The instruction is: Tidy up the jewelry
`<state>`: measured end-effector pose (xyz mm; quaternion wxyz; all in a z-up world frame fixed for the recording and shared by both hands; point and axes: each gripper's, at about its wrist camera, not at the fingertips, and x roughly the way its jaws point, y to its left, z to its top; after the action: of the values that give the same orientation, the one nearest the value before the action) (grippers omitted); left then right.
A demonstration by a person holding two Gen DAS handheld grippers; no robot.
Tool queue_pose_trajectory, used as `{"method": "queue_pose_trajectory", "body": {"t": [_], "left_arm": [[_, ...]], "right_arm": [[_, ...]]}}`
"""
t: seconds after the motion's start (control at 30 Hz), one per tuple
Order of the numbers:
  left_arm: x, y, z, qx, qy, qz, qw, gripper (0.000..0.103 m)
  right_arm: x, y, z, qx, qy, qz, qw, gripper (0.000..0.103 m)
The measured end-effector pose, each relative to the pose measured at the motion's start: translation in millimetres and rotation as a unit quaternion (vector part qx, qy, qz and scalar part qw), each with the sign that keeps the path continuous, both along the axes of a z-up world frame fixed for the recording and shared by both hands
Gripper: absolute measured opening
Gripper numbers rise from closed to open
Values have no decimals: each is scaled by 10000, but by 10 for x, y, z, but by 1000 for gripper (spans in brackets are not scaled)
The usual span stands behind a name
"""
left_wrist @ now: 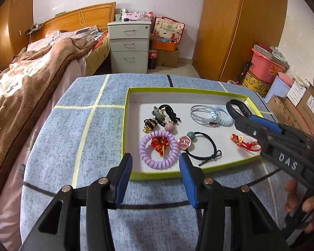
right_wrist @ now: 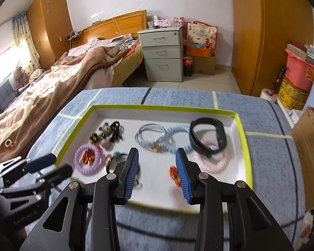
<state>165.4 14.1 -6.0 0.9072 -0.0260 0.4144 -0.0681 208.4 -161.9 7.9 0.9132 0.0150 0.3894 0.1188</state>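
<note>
A shallow white tray with a lime-green rim sits on the blue cloth table. In it lie a purple coil hair tie, a black hair tie with beads, a bear charm cluster, pale blue ties, a red-gold ornament, a pink coil tie and a black wristband. My left gripper is open and empty at the tray's near rim. My right gripper is open above the tray's near part.
A bed with a brown blanket lies left of the table. A grey drawer cabinet and a wooden wardrobe stand behind. Boxes and pink bins crowd the right side. The table edge drops off at the left and front.
</note>
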Motion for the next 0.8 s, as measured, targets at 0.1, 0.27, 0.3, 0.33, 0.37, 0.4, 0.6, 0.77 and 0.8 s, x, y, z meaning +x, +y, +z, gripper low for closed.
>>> {"method": "queue_pose_trajectory", "body": {"t": [0.1,0.27,0.3,0.33,0.37,0.4,0.6,0.77,0.8], "left_arm": [[-89,-12,17,30,-32,60,10000,49],[-260,-53,44,165,-165,140,9996,49],[-290,-66,52,187,-186,138,9996,49],[-319,-78,62,210,-218,167,9994,49],[-359,-86,72,244,-284,213,9991,49],[-393,-95,79,266,-338,240,9988,49],[-552,-120,128,212,-518,321,9979,49],[-659,-167,156,454,-684,386,9959,49],[-667,-164,154,424,-671,376,9961,49]], "right_arm": [[-158,-33,3,-28,-53,-103,9999,38],[-424,-48,33,-44,-143,-228,9996,38],[-460,-58,33,-46,-149,-255,9996,38],[-508,-65,31,-28,-157,-289,9995,38],[-548,-76,32,3,-158,-324,9994,38],[-598,-81,31,22,-178,-348,9992,38],[-847,-52,57,-56,-386,-418,9984,38],[-967,-22,90,20,-504,-390,9980,39],[-989,-6,90,-13,-517,-395,9979,39]]}}
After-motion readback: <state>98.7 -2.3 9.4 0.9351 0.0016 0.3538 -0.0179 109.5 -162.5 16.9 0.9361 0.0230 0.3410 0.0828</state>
